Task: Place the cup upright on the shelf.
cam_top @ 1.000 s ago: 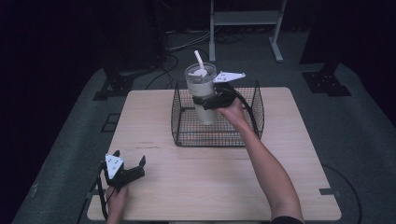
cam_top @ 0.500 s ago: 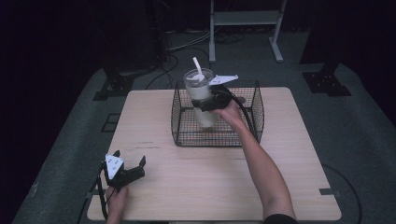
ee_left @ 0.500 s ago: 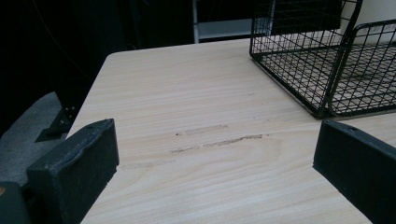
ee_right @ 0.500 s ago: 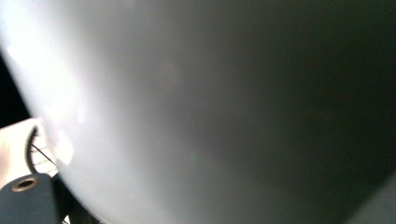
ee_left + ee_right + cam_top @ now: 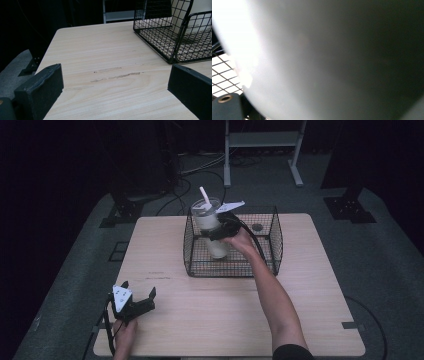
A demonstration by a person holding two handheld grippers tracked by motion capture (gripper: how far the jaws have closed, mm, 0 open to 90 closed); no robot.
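Observation:
A tall white tumbler (image 5: 211, 227) with a clear lid and a white straw stands tilted inside the black wire basket (image 5: 272, 242) at the table's far middle. My right gripper (image 5: 218, 231) is shut around the tumbler's body, and its pale wall (image 5: 332, 57) sits right in front of the right gripper view. Near the table's front left corner my left gripper (image 5: 136, 301) rests open with nothing between its jaws. In the left gripper view the basket (image 5: 175, 37) lies ahead to the right with the tumbler (image 5: 192, 15) inside it.
The light wooden table (image 5: 210, 320) has bare room in front of the basket and on both sides. A faint scuff mark (image 5: 117, 75) lies ahead of the left gripper. Dark floor, cables and a metal stand (image 5: 260, 150) lie beyond the far edge.
The right gripper has carried the tumbler lower into the basket and slightly left. The left gripper has stayed still.

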